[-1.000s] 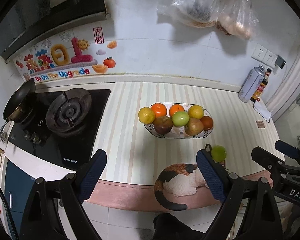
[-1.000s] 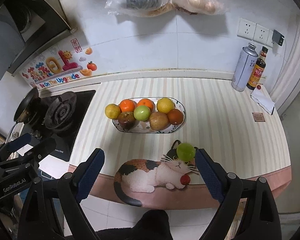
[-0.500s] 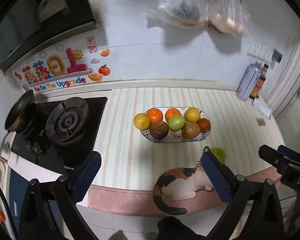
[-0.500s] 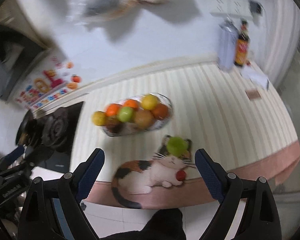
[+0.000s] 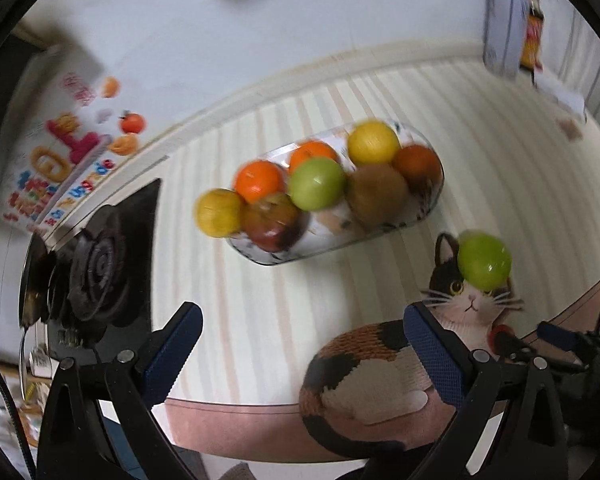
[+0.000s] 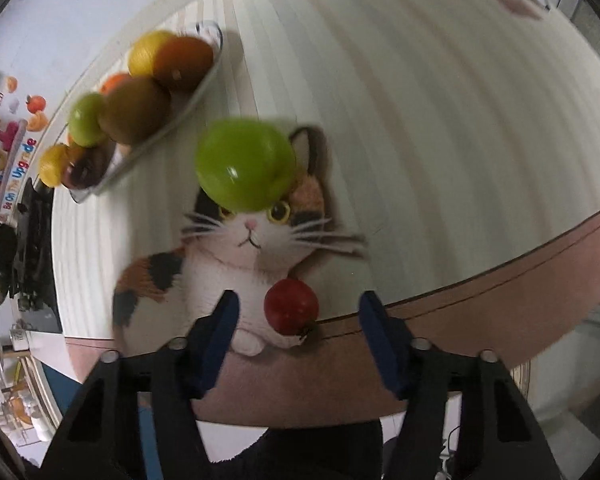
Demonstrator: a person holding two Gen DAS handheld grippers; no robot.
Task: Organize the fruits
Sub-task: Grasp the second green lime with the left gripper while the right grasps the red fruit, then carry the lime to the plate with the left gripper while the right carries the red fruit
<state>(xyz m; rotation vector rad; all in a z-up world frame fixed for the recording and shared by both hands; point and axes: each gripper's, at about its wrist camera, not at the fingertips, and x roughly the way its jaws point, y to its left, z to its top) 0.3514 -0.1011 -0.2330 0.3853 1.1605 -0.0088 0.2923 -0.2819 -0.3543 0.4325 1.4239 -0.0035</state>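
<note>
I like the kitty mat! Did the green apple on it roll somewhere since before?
No. The green apple still sits on the cat mat's head, above the red fruit; only the cameras moved closer.

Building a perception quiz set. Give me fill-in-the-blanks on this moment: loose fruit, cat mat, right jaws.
1. The loose round green fruit sits on the cat-shaped mat's ____.
2. The small round red fruit lies just ahead of the ____ gripper.
3. That gripper's jaws are ____, holding nothing.
4. The oval patterned dish holds one ____ fruit among orange, yellow and brown ones.

Missing words: head; right; open; green
</note>
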